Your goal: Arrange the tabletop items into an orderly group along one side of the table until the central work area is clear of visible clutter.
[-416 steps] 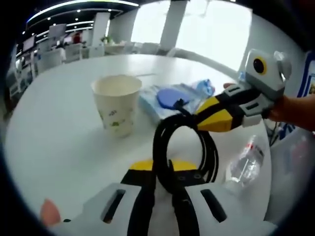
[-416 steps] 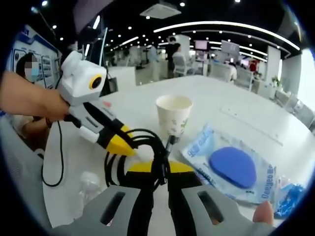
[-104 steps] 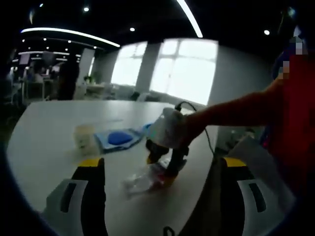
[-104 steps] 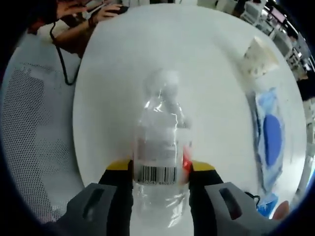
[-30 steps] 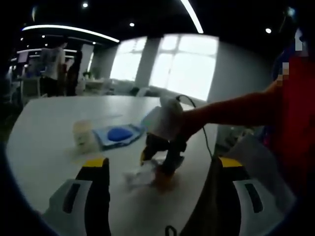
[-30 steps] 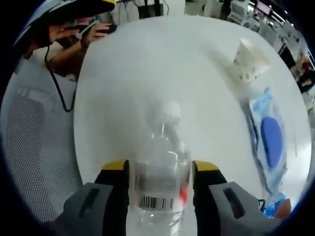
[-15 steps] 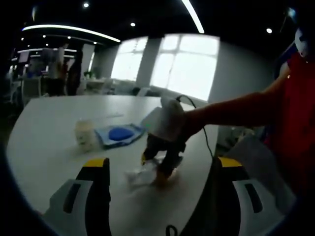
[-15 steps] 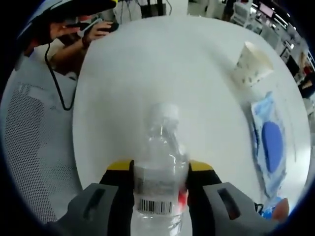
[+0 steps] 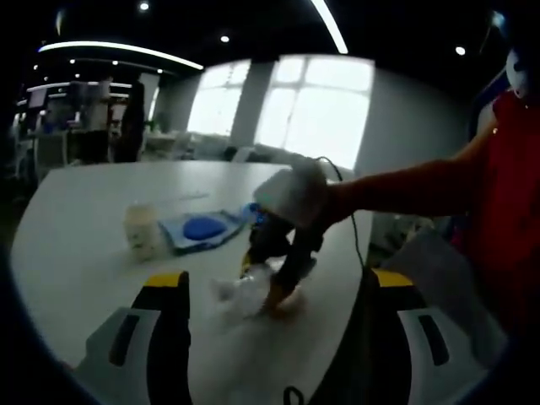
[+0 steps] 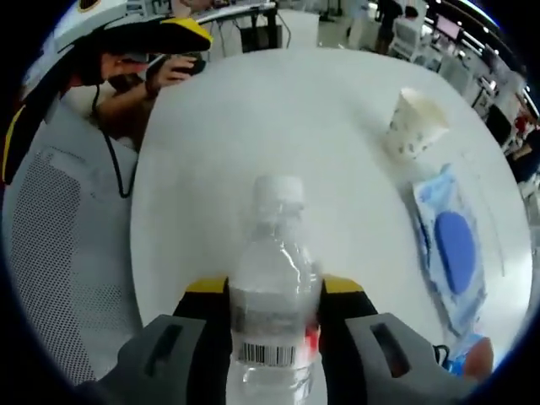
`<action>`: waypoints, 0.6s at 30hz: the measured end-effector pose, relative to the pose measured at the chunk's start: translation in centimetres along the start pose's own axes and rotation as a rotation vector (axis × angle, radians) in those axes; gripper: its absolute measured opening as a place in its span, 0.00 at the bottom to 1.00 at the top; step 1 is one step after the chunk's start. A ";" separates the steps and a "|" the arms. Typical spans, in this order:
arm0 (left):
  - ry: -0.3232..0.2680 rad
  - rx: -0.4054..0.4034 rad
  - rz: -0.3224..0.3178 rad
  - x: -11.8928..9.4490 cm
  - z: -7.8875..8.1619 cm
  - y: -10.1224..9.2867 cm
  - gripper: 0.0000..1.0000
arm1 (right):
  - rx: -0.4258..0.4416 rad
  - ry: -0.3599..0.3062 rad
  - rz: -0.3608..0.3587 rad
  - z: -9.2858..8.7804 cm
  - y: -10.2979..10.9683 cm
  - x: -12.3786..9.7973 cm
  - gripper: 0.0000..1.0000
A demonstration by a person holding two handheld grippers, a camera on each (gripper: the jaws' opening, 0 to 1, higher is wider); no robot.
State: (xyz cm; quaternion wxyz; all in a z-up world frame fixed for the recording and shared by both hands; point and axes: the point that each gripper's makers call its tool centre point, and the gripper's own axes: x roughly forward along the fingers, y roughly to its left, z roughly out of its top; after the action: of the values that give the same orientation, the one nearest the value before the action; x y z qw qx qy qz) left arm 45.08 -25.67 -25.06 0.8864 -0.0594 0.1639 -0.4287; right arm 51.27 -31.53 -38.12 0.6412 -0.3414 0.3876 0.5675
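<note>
bottle (image 10: 272, 295) base cut off by right gripper view's bottom edge; in left gripper view bottle blurred (outline smeared), paper cup (image 9: 142, 232) print unreadable.

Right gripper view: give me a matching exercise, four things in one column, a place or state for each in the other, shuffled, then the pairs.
Things:
1. water bottle
2. paper cup
3. blue packet
4. mesh chair

Places or states:
A. lying flat on the white table, near its right side
B. clamped between the right gripper jaws
C. off the table, at the left
D. standing on the table beyond the packet

Pairs: 1-B, 2-D, 3-A, 4-C
</note>
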 end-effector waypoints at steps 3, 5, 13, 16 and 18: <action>0.002 0.002 0.000 0.1 0.1 0.1 0.83 | 0.011 -0.039 -0.006 0.6 -0.1 -0.7 0.39; 0.005 0.003 -0.003 0.1 0.0 0.0 0.83 | 0.017 -0.063 -0.013 1.0 -0.3 -1.1 0.39; 0.009 0.010 -0.006 0.2 0.2 -0.2 0.83 | 0.036 -0.136 -0.036 2.4 -0.8 -2.1 0.39; 0.009 0.010 -0.006 0.2 0.2 -0.2 0.83 | 0.043 -0.172 -0.036 3.2 -0.8 -2.4 0.39; 0.013 0.013 -0.004 0.2 0.1 -0.2 0.83 | 0.044 -0.194 -0.037 3.7 -0.8 -2.6 0.39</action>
State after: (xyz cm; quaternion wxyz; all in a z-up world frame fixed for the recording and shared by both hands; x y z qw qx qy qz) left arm 45.08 -25.93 -25.00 0.8848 -0.0512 0.1665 -0.4321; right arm 52.37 -29.60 -34.07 0.6936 -0.2779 0.3298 0.5770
